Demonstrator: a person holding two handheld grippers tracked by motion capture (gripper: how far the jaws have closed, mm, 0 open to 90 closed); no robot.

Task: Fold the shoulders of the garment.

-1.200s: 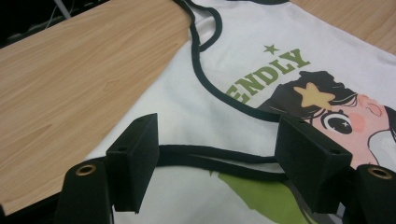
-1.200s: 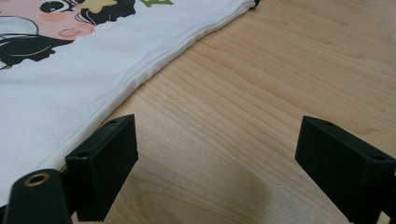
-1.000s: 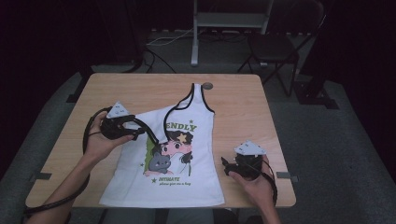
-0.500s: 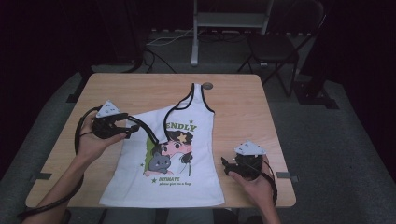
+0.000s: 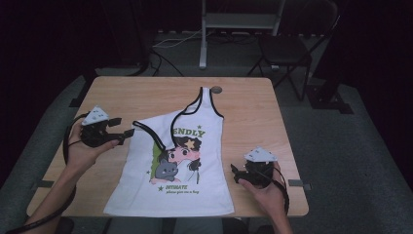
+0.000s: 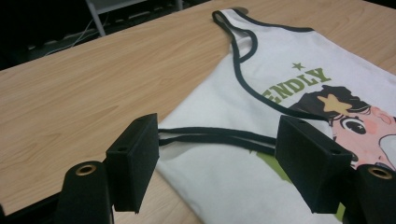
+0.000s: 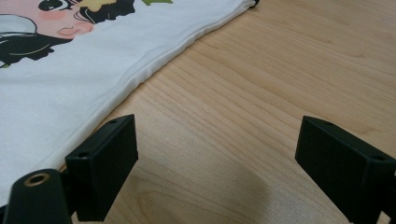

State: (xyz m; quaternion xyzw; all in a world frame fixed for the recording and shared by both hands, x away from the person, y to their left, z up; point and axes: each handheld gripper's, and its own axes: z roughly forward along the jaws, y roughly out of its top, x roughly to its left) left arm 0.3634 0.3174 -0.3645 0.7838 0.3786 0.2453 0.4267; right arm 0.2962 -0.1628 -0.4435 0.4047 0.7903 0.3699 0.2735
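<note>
Two handheld grippers sit over a light wooden table (image 5: 126, 92) on which a white tank top (image 5: 180, 170) lies flat, hem toward the near edge and neck toward the far edge. The garment has dark trim along its armholes and neckline, green lettering across the chest and a cartoon print of a dark-haired face with a grey cat below it. One shoulder strap (image 5: 207, 97) stretches toward the far edge, ending just beside a small round mark on the table; the other strap (image 5: 146, 127) is folded over and lies across the garment's left shoulder area.

At the left of the high view, the left gripper (image 5: 127, 132) is held level by a hand (image 5: 85, 151), its tips just beside the folded strap's corner. In the left gripper view its jaws stand wide apart with nothing pressed between the pads; the dark-trimmed strap (image 6: 210, 135) runs across the cloth beyond them.

Near the right corner of the table, the right gripper (image 5: 235, 173) rests in the other hand (image 5: 268, 192), just beside the tank top's right side seam and apart from it. In the right gripper view its jaws are spread wide over bare wood, the white side edge (image 7: 154, 65) running along to their left.
</note>
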